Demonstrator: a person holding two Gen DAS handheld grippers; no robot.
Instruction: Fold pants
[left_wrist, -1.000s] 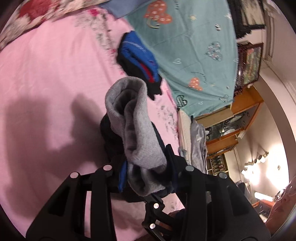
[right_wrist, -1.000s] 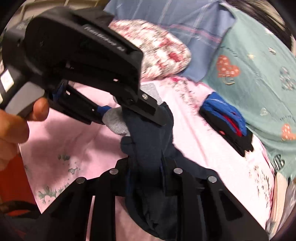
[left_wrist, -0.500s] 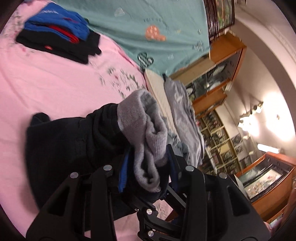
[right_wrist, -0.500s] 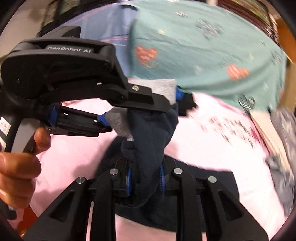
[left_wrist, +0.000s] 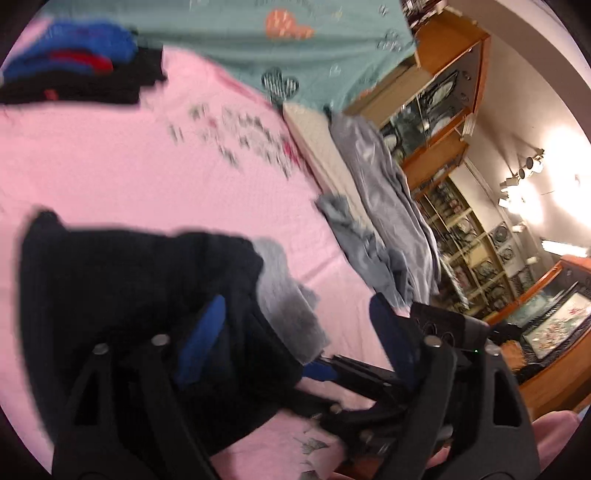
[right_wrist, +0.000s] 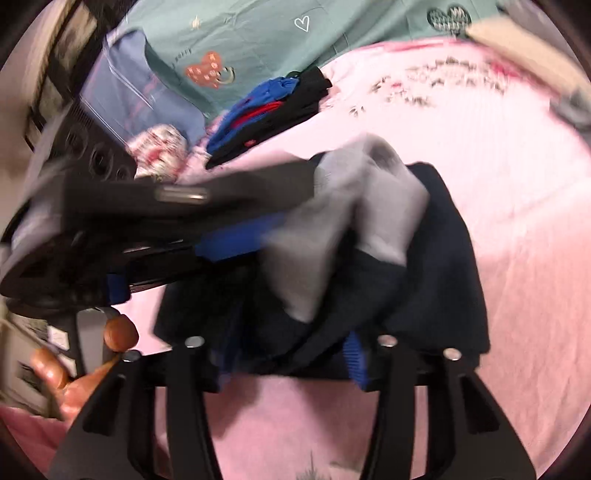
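Dark navy pants (left_wrist: 110, 280) with a grey lining (left_wrist: 284, 295) lie bunched on the pink sheet (left_wrist: 110, 155). My left gripper (left_wrist: 295, 332) has its jaws opening wide. The cloth rests by its left pad and the right pad is clear of it. In the right wrist view the pants (right_wrist: 443, 277) and the grey lining (right_wrist: 369, 206) sag between the opening jaws of my right gripper (right_wrist: 288, 354), slack and not pinched. The left gripper's fingers (right_wrist: 240, 188) reach in from the left over the grey part, with a hand (right_wrist: 74, 380) behind them.
A stack of folded blue, red and black clothes (right_wrist: 266, 110) sits further up the bed by a teal blanket (right_wrist: 258, 40). Grey cloth (left_wrist: 380, 206) hangs over the mattress edge on the right, and wooden cabinets (left_wrist: 443, 122) stand beyond. A floral pillow (right_wrist: 159, 147) lies at the left.
Both grippers held the pants up, pinched; now the pants lie on the sheet and both sets of jaws have spread off the cloth. Both views have swung and rolled.
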